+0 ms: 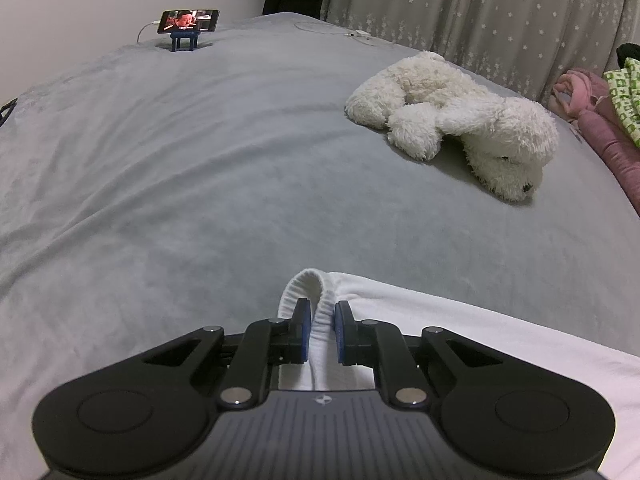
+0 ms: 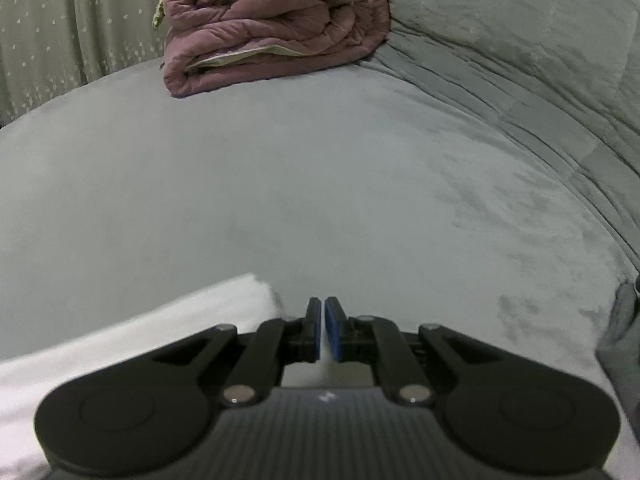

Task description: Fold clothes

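Left gripper point(image 1: 323, 330) and right gripper point(image 2: 323, 328): matte black linkage arms with round silver pivot pins, blue-faced fingers. Each ribbed dark grey body carries a small white mark (centred), flanked by circular black housings.

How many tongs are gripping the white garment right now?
2, probably. The left tongs pinch the ribbed hem of the white garment. The right tongs are shut, with a thin white strip between the pads; that grip is partly hidden.
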Available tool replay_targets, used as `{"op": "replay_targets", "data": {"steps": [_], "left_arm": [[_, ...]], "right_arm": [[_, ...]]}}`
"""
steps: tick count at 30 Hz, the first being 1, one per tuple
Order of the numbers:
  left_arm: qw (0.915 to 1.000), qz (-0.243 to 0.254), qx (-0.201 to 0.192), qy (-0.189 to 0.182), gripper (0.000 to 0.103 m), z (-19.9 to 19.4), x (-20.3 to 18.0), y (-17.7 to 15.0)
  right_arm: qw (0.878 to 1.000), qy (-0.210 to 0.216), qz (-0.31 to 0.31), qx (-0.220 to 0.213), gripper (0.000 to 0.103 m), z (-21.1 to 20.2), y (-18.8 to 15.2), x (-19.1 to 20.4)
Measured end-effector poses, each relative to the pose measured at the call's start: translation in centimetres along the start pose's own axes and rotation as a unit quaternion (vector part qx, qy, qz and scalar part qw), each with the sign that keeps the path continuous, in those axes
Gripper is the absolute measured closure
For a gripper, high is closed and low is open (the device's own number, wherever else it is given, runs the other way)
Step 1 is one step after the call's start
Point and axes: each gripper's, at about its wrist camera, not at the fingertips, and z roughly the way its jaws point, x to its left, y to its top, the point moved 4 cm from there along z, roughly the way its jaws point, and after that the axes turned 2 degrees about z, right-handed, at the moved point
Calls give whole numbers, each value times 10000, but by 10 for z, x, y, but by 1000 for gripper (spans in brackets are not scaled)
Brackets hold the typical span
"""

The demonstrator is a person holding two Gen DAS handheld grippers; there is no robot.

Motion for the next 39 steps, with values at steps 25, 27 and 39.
{"op": "replay_targets", "data": {"steps": [25, 27, 39], "left_arm": [[9987, -201, -460, -126, 95, -14, 4, 8], [9989, -145, -439, -72, 95, -12, 3, 7], [9989, -354, -254, -178, 80, -5, 8, 7]], "right_arm": [[9735, 280, -2240, -368, 99, 48, 47, 88], [9743, 160, -2190, -507, 99, 51, 50, 93], [9743, -666, -2026, -731, 99, 91, 61, 122]]}}
